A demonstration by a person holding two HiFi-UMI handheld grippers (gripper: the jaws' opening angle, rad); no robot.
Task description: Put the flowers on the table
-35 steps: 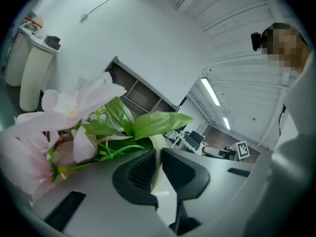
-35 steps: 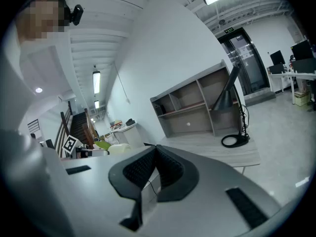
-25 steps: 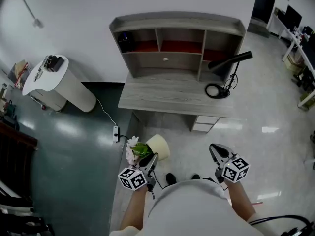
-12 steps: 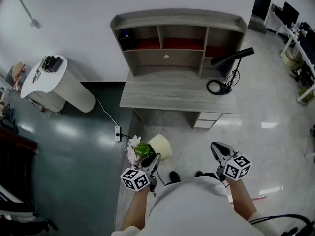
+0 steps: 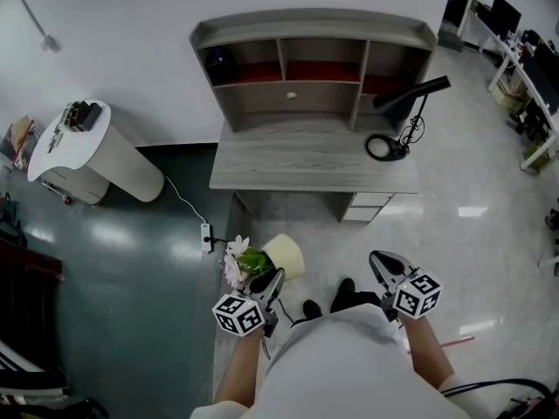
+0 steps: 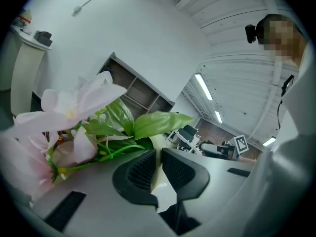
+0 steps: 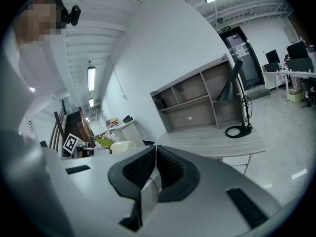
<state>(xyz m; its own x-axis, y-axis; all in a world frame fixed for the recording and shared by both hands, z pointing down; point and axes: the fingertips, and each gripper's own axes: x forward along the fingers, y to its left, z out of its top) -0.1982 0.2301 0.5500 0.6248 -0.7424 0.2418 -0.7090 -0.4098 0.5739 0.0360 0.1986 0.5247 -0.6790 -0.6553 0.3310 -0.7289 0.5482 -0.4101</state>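
Head view | left hand-held gripper [image 5: 274, 279] seemingly pinching flowers [image 5: 243, 263] | table [image 5: 301, 162] edge well apart

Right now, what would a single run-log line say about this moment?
left gripper: shut on flower pot rim | right gripper: shut, empty | flower pot: held, short of desk | step: placing not yet done

White top [image 5: 336, 369]. Left claw [image 5: 273, 279], right claw [image 5: 378, 264]: black ribbed pads [image 6: 142, 171], white cubes [image 5: 238, 314] with black square markers.
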